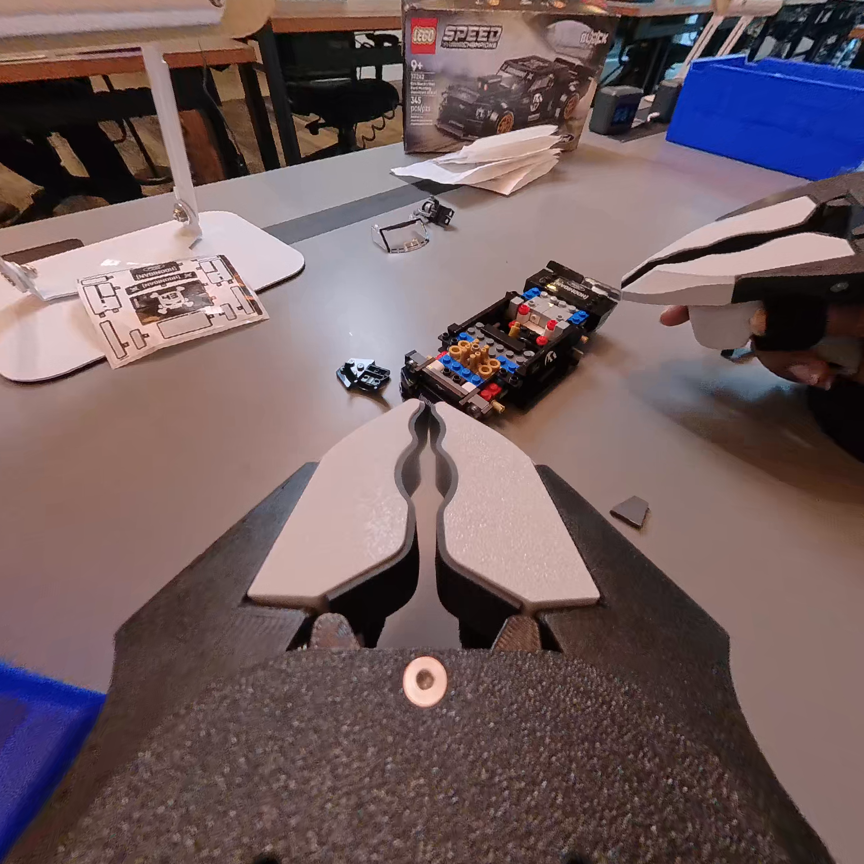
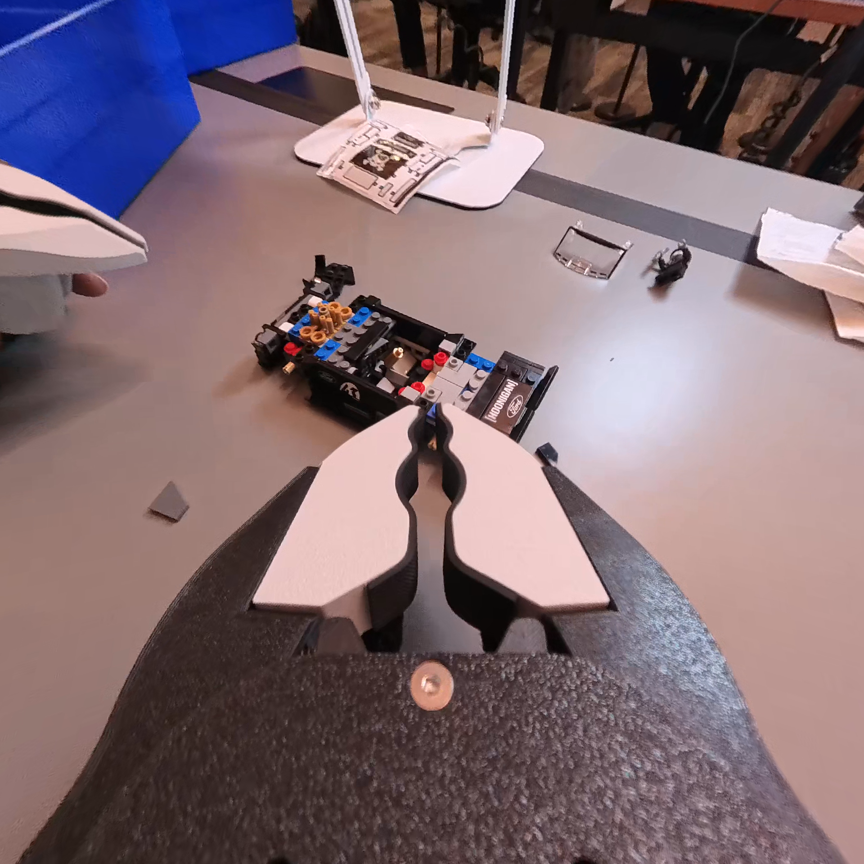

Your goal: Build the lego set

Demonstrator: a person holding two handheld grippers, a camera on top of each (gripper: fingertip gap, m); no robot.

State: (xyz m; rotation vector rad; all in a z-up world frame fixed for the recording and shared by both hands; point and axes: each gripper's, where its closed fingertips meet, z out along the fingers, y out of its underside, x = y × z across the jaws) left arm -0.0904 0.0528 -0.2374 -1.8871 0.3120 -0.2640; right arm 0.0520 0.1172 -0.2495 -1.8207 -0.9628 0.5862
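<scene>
The part-built black lego car [image 1: 505,336] stands on the grey table [image 1: 234,444], its studded top open; it also shows in the right wrist view [image 2: 397,355]. My left gripper [image 1: 428,407] is shut with nothing between its tips, just short of the car's front end. My right gripper [image 2: 430,414] hovers at the car's rear corner with its tips a narrow slit apart and nothing pressed between them. In the left wrist view the right gripper [image 1: 625,286] points at the car's rear. A small black sub-assembly [image 1: 362,372] lies beside the car's front. A grey wedge tile [image 1: 631,511] lies loose.
A clear windscreen piece [image 1: 401,237] and a small black piece [image 1: 435,211] lie farther back. A sticker sheet [image 1: 168,304] rests on a white stand base [image 1: 234,252]. The set's box [image 1: 505,70], white paper bags [image 1: 495,159] and a blue bin [image 1: 771,112] stand behind. A small dark piece [image 2: 547,452] lies by the car's rear. One gripper's finger ends stand about 15 centimetres off the other's. To the small dark piece [image 2: 547,452]: right tips about 7 centimetres, left tips about 20 centimetres.
</scene>
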